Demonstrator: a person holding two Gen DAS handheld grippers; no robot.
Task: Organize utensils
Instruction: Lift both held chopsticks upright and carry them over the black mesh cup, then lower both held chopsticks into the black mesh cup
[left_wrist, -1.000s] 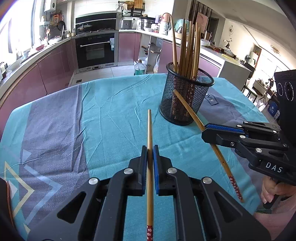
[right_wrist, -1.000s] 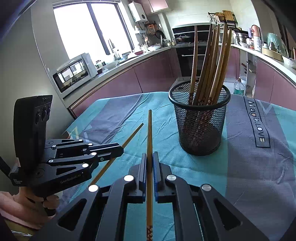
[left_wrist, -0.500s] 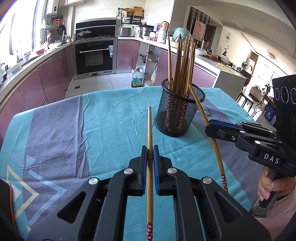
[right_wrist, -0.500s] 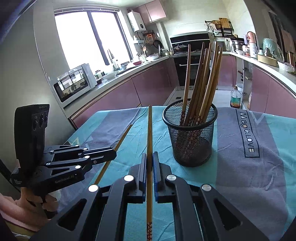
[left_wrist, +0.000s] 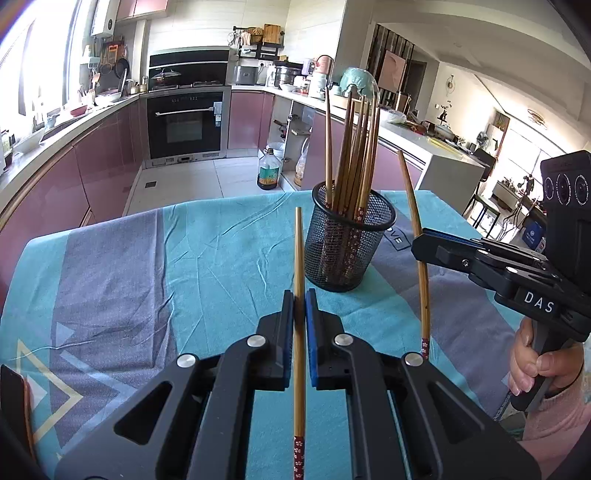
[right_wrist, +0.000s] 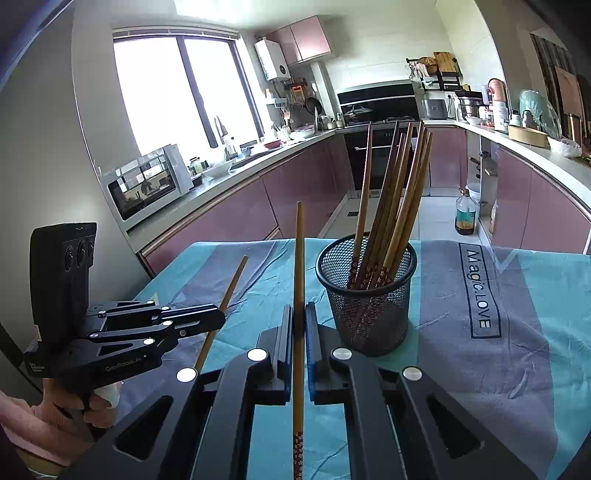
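Note:
A black mesh cup (left_wrist: 349, 243) holding several wooden chopsticks stands on the table; it also shows in the right wrist view (right_wrist: 367, 299). My left gripper (left_wrist: 300, 295) is shut on a wooden chopstick (left_wrist: 299, 266) that points forward, left of the cup. My right gripper (right_wrist: 300, 310) is shut on another chopstick (right_wrist: 298, 266), tip raised, left of the cup. The right gripper shows in the left wrist view (left_wrist: 424, 243) with its chopstick (left_wrist: 417, 243) tilted up beside the cup. The left gripper shows in the right wrist view (right_wrist: 218, 317).
The table carries a teal and grey cloth (left_wrist: 147, 277). A dark flat object (left_wrist: 14, 398) lies at the table's near left edge. Kitchen cabinets and an oven (left_wrist: 184, 125) stand beyond the table's far edge, with a bottle (left_wrist: 266, 173) on the floor.
Both grippers have lifted and tilted upward with their chopsticks. The cup now sits farther off in both views. The right gripper's chopstick has swung from leaning on the cup to nearly upright.

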